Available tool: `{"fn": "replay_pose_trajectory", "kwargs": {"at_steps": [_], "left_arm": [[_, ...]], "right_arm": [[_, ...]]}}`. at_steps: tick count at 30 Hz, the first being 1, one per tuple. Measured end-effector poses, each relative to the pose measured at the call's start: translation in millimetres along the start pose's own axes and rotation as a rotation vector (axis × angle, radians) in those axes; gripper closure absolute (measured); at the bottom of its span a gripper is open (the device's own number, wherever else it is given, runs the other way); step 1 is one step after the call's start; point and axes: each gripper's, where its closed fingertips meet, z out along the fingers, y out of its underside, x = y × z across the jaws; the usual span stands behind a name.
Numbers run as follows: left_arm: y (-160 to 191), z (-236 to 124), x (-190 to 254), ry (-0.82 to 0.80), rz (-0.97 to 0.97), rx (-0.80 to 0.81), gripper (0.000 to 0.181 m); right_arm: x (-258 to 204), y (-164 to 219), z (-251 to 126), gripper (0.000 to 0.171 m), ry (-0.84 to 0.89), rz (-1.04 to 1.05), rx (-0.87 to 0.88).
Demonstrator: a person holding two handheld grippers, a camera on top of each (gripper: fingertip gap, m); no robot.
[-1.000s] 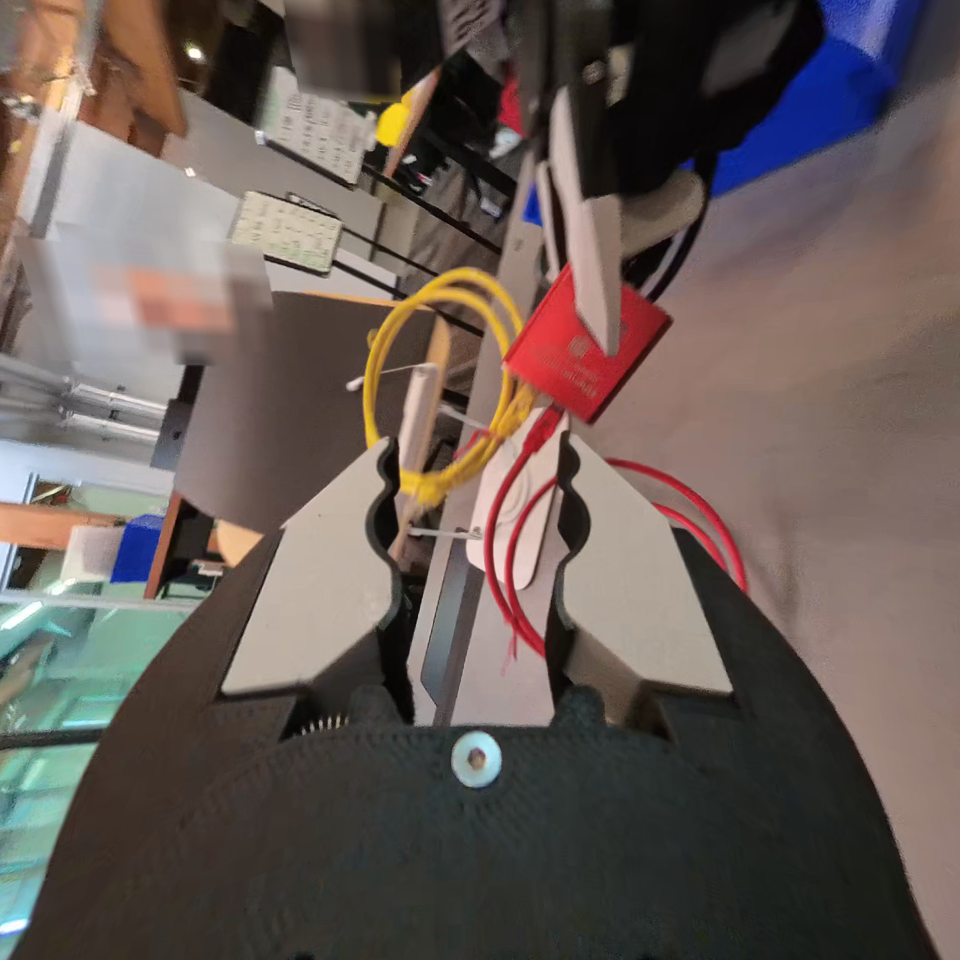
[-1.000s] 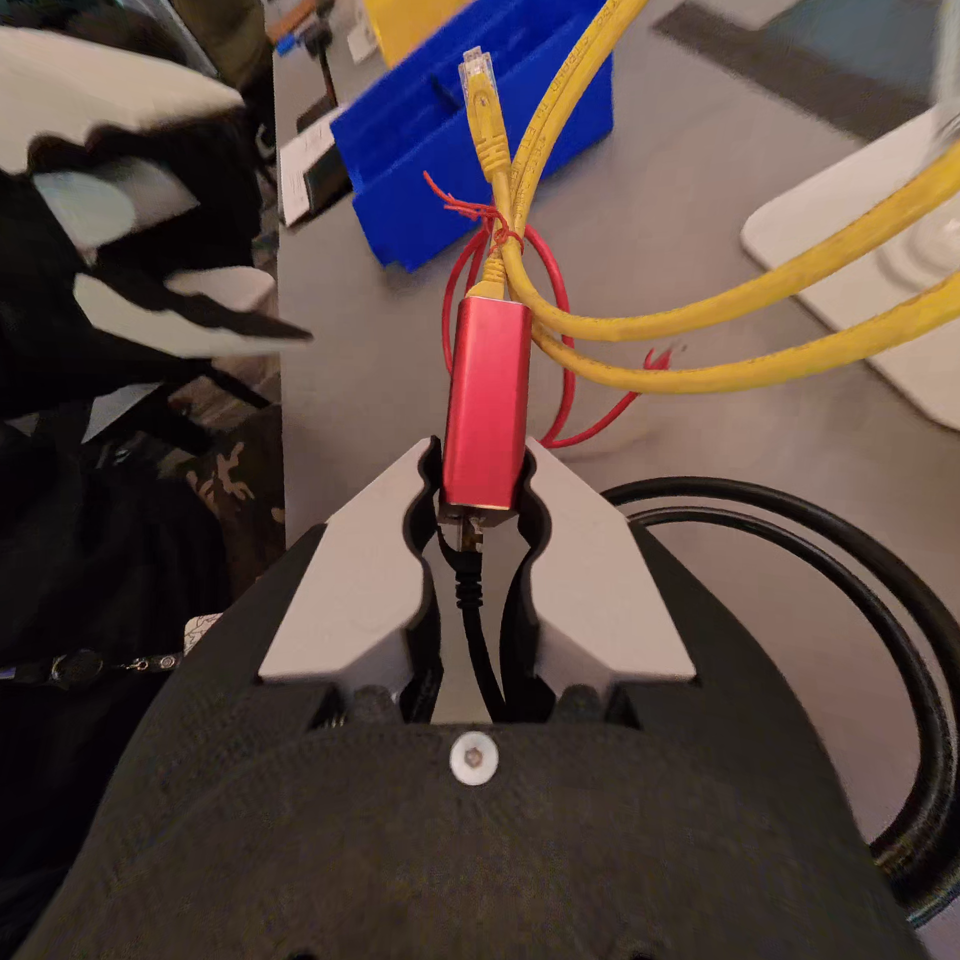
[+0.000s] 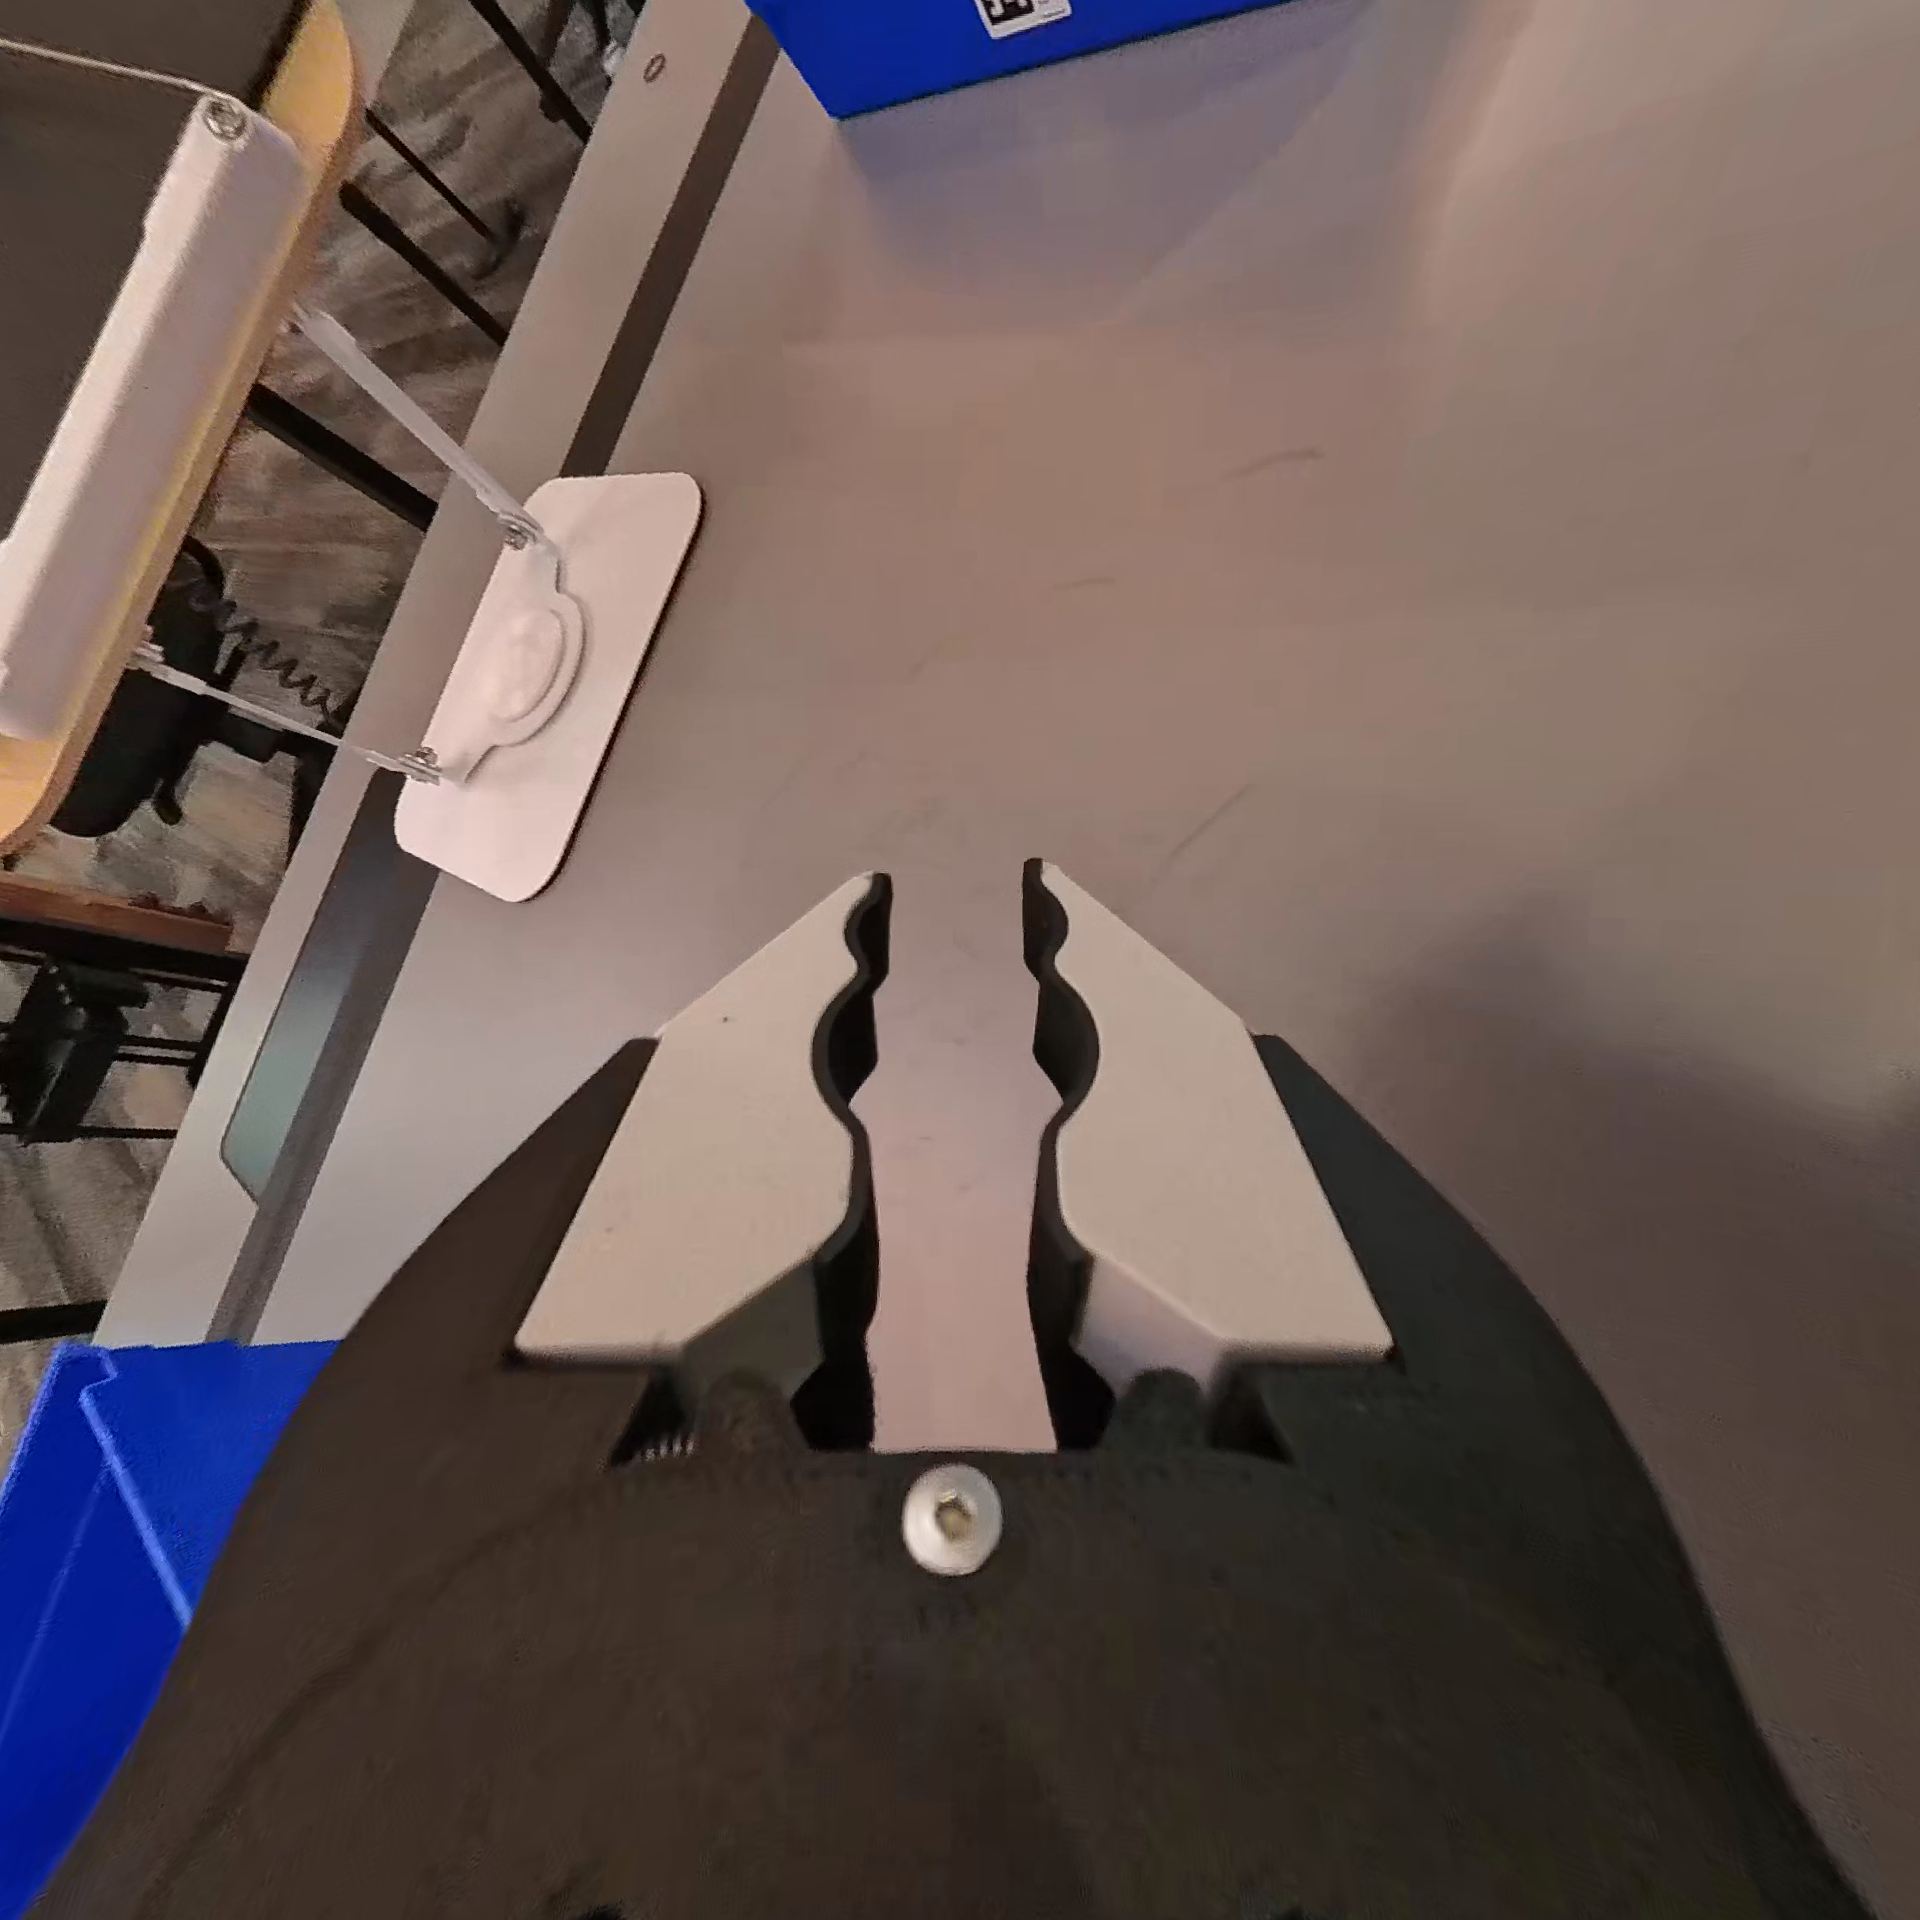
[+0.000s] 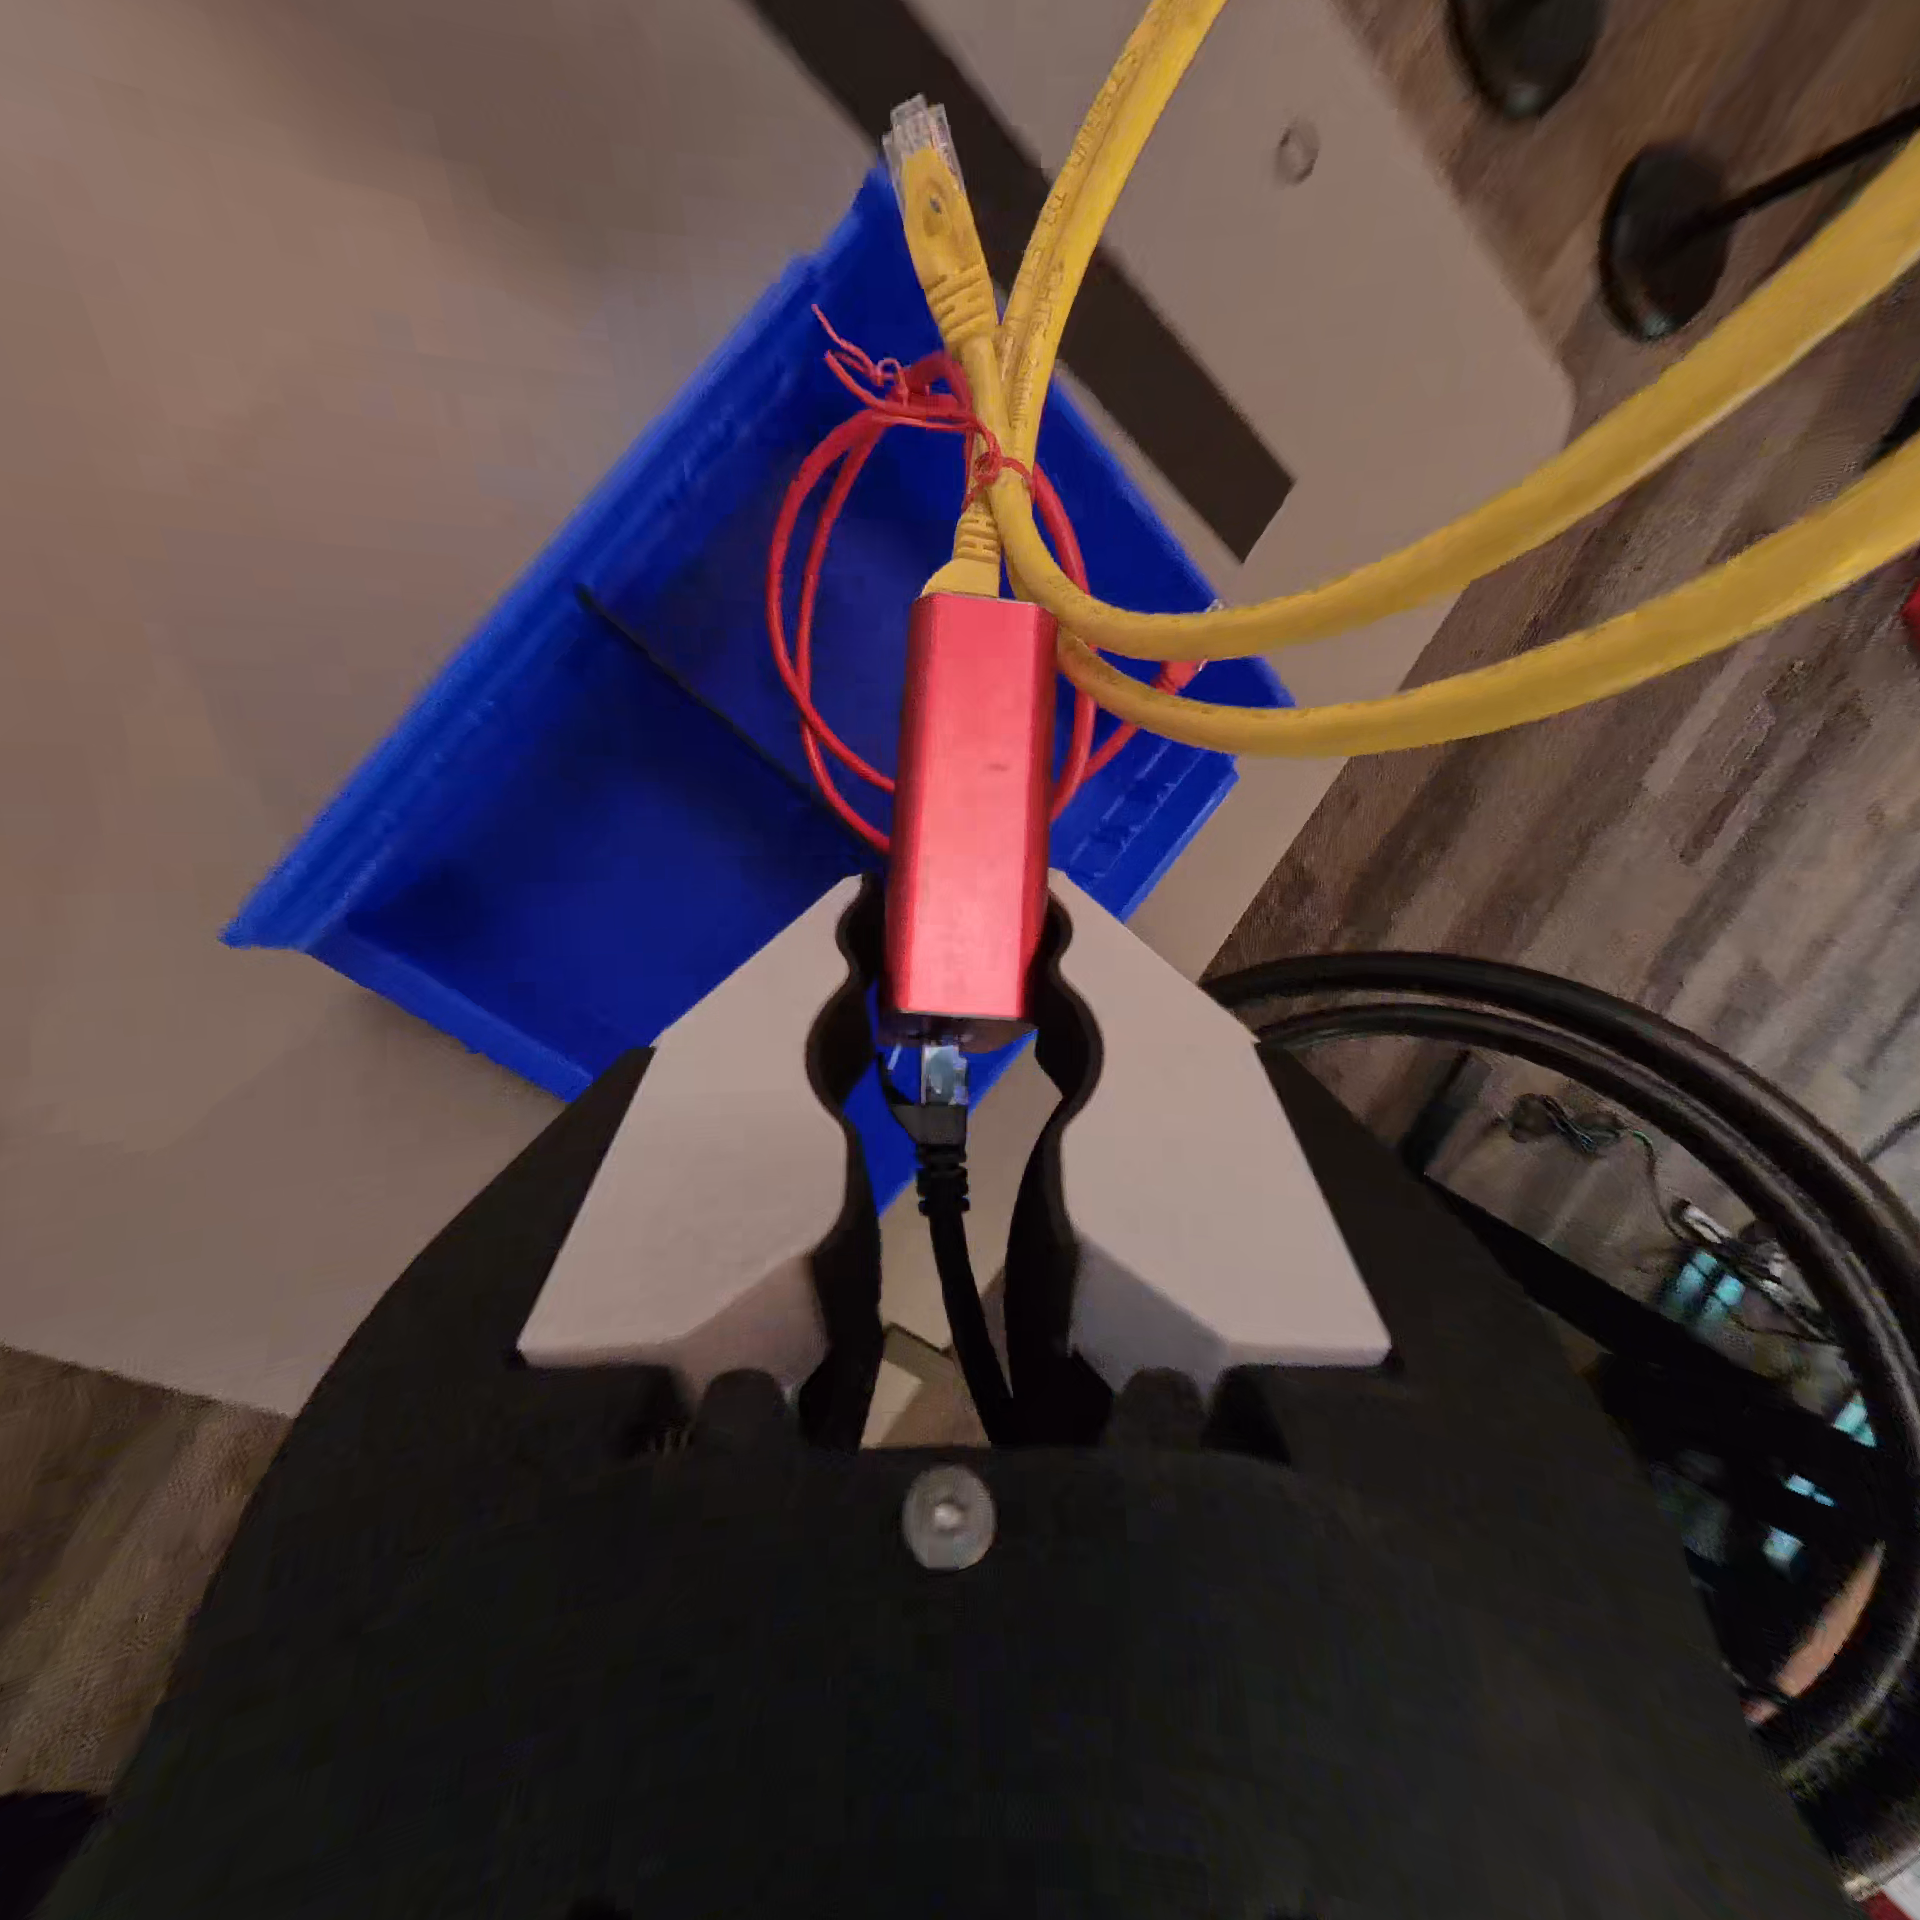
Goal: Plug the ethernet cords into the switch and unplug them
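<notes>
In the right wrist view my right gripper (image 4: 956,894) is shut on the red switch (image 4: 968,790) and holds it in the air above a blue bin (image 4: 582,821). A yellow ethernet cord (image 4: 1351,623) is plugged into the switch's far end. Its other plug (image 4: 930,177) hangs free, tied to the cord with thin red wire (image 4: 821,623). A black cord (image 4: 951,1195) is plugged into the near end and runs back between my fingers. In the left wrist view my left gripper (image 3: 956,883) is open and empty over the grey table (image 3: 1351,520).
A white stand base (image 3: 566,675) with two thin rods sits near the table's left edge. Blue bins show at the top (image 3: 935,52) and at the lower left (image 3: 94,1558). Thick black cable loops (image 4: 1714,1143) hang right of the right gripper, over the wood floor (image 4: 1558,935). The tips of one gripper are about 50 cm away from the tips of the other.
My left gripper has swung away from the switch and the cords, and now faces bare table. My right gripper has carried the switch over the blue bin, still gripping it.
</notes>
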Motion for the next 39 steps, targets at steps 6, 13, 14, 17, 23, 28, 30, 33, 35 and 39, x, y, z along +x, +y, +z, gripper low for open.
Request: {"fn": "replay_pose_trajectory", "kwargs": {"at_steps": [6, 13, 14, 17, 23, 28, 30, 33, 35, 39], "left_arm": [[9, 9, 4, 0.025, -0.007, -0.028, 0.159], [19, 16, 9, 0.069, -0.031, -0.049, 0.160], [20, 18, 10, 0.073, -0.029, -0.051, 0.160], [22, 22, 11, 0.082, -0.025, -0.061, 0.159], [26, 26, 14, 0.095, -0.029, -0.070, 0.160], [24, 30, 15, 0.103, -0.030, -0.073, 0.158], [23, 27, 14, 0.097, -0.031, -0.065, 0.157], [23, 24, 9, 0.085, -0.035, -0.062, 0.156], [22, 22, 6, 0.083, -0.044, -0.057, 0.156], [21, 17, -4, 0.042, -0.030, -0.063, 0.155]], "right_arm": [[2, -5, 49, 0.146, -0.112, -0.188, -0.187], [21, 15, 97, 0.146, -0.220, -0.125, -0.340], [19, 23, 106, 0.146, -0.227, -0.140, -0.391], [12, 43, 133, 0.147, -0.222, -0.204, -0.547], [6, 37, 151, 0.147, -0.178, -0.282, -0.642], [0, 28, 158, 0.135, -0.122, -0.350, -0.649], [-2, 17, 151, 0.122, -0.119, -0.312, -0.566], [5, 4, 128, 0.111, -0.088, -0.276, -0.445], [5, -6, 113, 0.109, -0.103, -0.245, -0.341], [17, -9, 78, 0.106, -0.052, -0.171, -0.213]]}}
